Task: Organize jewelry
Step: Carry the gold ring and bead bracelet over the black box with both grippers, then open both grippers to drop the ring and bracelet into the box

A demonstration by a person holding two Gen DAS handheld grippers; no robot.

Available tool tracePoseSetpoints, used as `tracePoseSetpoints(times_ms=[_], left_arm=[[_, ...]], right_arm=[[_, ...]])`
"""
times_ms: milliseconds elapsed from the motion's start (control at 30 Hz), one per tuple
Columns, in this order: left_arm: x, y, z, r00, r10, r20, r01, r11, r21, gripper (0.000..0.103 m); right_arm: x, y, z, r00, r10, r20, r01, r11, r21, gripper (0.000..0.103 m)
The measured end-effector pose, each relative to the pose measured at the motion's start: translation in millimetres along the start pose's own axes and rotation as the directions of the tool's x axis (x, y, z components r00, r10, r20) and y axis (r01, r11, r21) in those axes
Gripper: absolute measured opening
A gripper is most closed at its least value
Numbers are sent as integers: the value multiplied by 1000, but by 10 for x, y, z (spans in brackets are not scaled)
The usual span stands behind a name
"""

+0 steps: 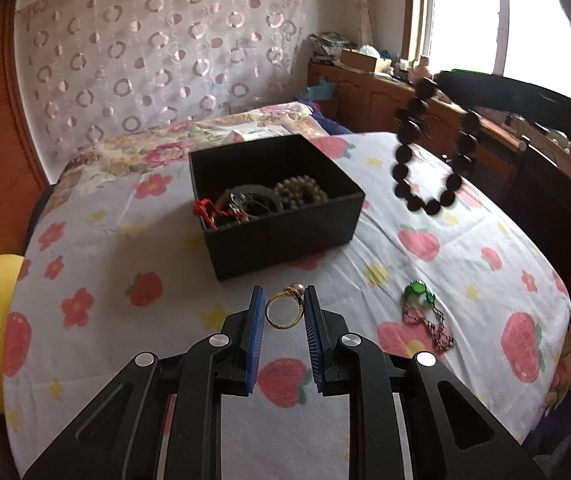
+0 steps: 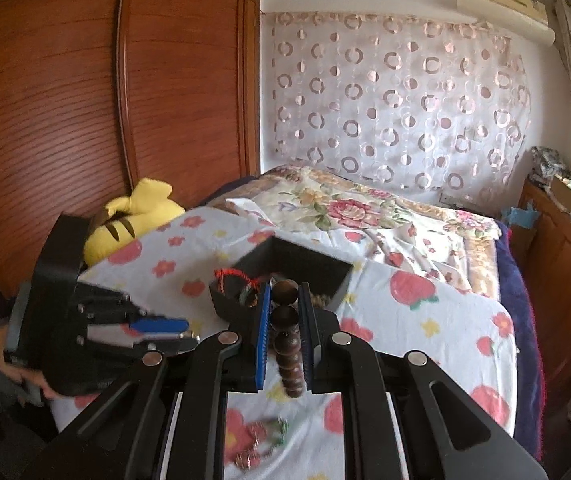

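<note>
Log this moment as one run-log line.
left gripper: shut on gold ring | right gripper: shut on dark bead bracelet | black box: open, part filled

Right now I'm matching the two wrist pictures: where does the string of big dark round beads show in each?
Left wrist view: the dark bead string hangs at upper right from the right gripper, above the strawberry-print sheet.
Right wrist view: it is clamped at centre between that gripper's blue pads, dangling toward the camera.
Shared landmark: the open black box.
</note>
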State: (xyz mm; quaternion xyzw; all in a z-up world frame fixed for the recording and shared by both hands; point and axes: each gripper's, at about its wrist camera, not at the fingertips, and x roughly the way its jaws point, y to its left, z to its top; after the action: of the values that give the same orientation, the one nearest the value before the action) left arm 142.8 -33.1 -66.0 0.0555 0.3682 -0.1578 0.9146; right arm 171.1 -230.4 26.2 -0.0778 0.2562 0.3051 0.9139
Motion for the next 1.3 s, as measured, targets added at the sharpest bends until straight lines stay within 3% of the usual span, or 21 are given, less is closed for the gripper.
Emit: tracePoseSetpoints(times_ms=[300, 633, 867, 933, 1300], left_arm=[[-88, 93, 220, 998, 32, 47, -32, 999, 7, 18], [-68, 248, 490, 996, 61, 68, -60, 998, -7, 18], [112, 342, 612, 996, 81, 47, -80, 996, -24, 18], [171, 344, 646, 996, 84, 40, -84, 996, -24, 18], [387, 258, 759, 996, 88, 22, -88, 996, -21, 19]], right_arm=[[437, 89, 283, 999, -28, -30, 27, 1000, -12, 15], [877, 42, 77, 988, -43, -149, 45, 999, 7, 16], [848, -50, -75, 987, -44, -154, 49, 998, 34, 17], [808, -67, -97, 988, -48, -149, 54, 998, 34, 24], [500, -121, -409, 988, -71, -140, 73, 997, 4, 24]])
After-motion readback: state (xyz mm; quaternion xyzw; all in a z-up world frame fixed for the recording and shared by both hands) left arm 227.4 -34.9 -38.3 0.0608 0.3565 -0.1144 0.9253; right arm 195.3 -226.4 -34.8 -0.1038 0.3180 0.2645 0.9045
